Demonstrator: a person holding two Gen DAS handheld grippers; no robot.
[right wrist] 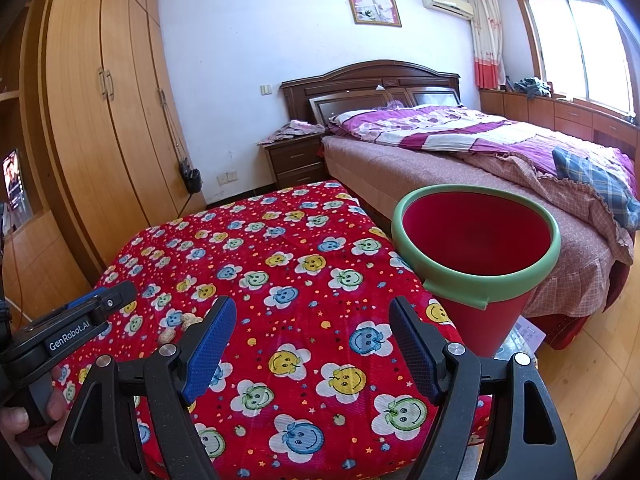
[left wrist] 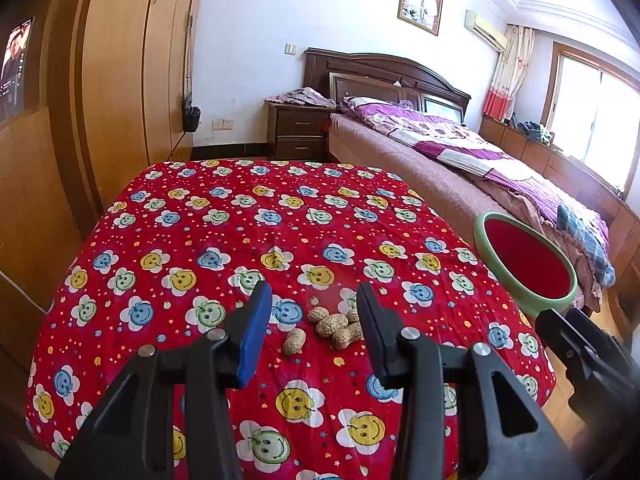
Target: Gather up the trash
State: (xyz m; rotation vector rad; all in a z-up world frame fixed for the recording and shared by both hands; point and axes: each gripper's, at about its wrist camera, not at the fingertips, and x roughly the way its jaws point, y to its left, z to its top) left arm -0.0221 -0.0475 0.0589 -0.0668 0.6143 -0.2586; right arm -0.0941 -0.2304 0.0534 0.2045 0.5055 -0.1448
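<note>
Though parted only partway, left gripper (left wrist: 314, 308) holding nothing, pads pressing on no object. Poised just above a red quilted cloth printed with smiling flowers (left wrist: 224, 216), pointing downward at it. Just ahead of the tips and in the gap between them: a small heap of tan peanuts in their shells (left wrist: 331, 325), lying on the cloth. One stray nut a little nearer the blue-faced finger (left wrist: 256, 332), apart from it. Another at the heap's edge partly hidden behind the opposite finger; cannot tell whether touching.

Spread much wider, right gripper (right wrist: 313, 306) likewise empty, with only flowered cloth showing between its two blue pads (right wrist: 208, 348). Off to the outer side of its right-hand finger, beyond the cloth's edge: a red cone-shaped plastic cup with a pale green rim (right wrist: 476, 256), mouth tilted toward the camera, nothing visible inside. Narrow lower end of the cup hidden behind that finger's arm, so cannot tell what bears it. In the left wrist view, same cup right at the tip of the right gripper, well to the right of the peanuts.

Seen from the right wrist, peanuts to the left of the left-hand finger, close under the left gripper's tip. At the lower left corner, a hand (right wrist: 24, 420) wrapped around the left gripper's handle.
</note>
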